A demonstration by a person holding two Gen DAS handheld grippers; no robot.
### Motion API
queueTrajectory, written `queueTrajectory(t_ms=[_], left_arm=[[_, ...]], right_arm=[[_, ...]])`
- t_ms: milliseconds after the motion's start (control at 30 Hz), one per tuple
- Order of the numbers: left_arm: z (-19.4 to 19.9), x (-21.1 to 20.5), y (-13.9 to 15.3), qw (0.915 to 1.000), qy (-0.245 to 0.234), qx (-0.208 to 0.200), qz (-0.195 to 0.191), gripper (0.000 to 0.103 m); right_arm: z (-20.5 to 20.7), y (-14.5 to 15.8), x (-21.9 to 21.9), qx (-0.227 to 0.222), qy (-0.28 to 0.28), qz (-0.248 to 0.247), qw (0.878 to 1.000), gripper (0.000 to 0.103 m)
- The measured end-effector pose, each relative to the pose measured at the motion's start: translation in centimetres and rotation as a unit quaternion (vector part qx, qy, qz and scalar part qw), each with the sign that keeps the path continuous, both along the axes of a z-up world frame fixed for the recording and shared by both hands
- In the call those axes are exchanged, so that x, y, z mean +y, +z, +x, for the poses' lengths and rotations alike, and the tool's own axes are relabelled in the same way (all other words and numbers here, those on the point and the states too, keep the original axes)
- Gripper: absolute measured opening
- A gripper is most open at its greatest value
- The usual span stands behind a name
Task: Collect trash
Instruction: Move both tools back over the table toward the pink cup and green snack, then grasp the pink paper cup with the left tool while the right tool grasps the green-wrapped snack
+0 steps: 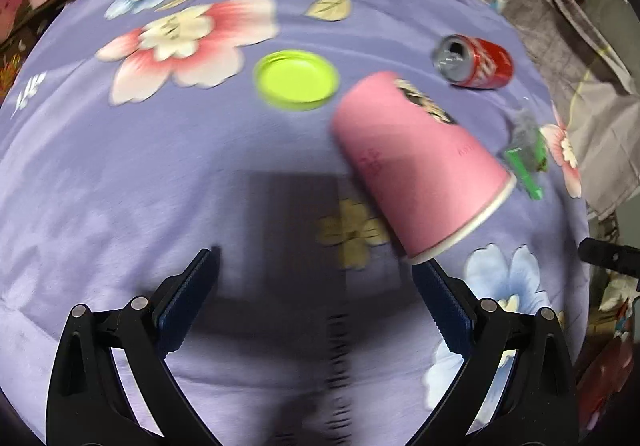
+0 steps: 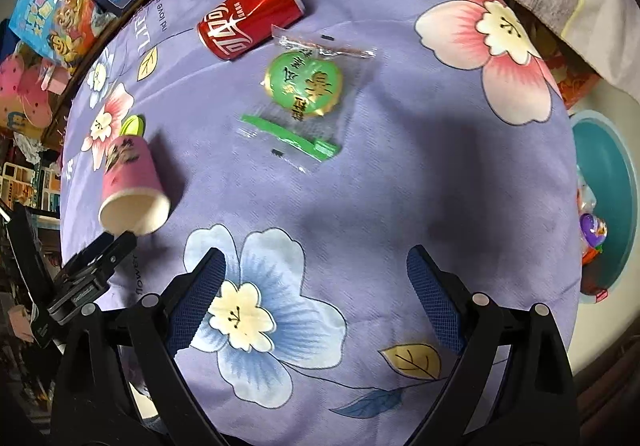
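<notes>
Four pieces of trash lie on the purple flowered cloth (image 2: 400, 186) — one pink cup (image 2: 134, 182) on its side, one red can (image 2: 248, 20), one green lid (image 1: 296, 80), one clear wrapper (image 2: 308, 94). Left gripper (image 1: 316, 298) and right gripper (image 2: 316, 294) — both gape wide, holding nothing.

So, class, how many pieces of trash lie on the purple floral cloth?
4: pink cup, green lid behind it, red can, clear snack wrapper beside the can. Others may be hidden.

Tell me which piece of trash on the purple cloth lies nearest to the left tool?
The pink paper cup, on its side: its white rim almost meets the left tool, while the red can lies beyond it.
</notes>
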State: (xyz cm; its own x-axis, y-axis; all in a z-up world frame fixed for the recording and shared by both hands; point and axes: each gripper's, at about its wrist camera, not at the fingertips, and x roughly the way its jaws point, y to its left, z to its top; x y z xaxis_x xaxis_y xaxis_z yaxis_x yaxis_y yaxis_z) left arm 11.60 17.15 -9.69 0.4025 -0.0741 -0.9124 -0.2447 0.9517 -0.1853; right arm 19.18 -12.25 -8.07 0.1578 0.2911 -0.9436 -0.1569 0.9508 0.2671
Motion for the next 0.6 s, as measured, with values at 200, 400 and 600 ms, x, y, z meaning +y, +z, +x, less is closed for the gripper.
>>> queueTrajectory(t_ms=[200, 400, 600], left_arm=[[-0.4, 0.6, 2.9, 0.9978, -0.012, -0.018, -0.062, 0.098], [2.3, -1.0, 5.5, 0.9937, -0.024, -0.041, -0.102, 0.098], [6.2, -2.4, 3.4, 0.9968, 0.0, -0.014, -0.078, 0.098]], right_arm=[[1.4, 0.8, 0.8, -0.006, -0.001, 0.0, 1.0, 0.088], [2.6, 1.8, 0.8, -0.014, -0.008, 0.003, 1.0, 0.088], [4.1, 1.8, 0.0, -0.02, -0.029, -0.002, 0.999, 0.088]])
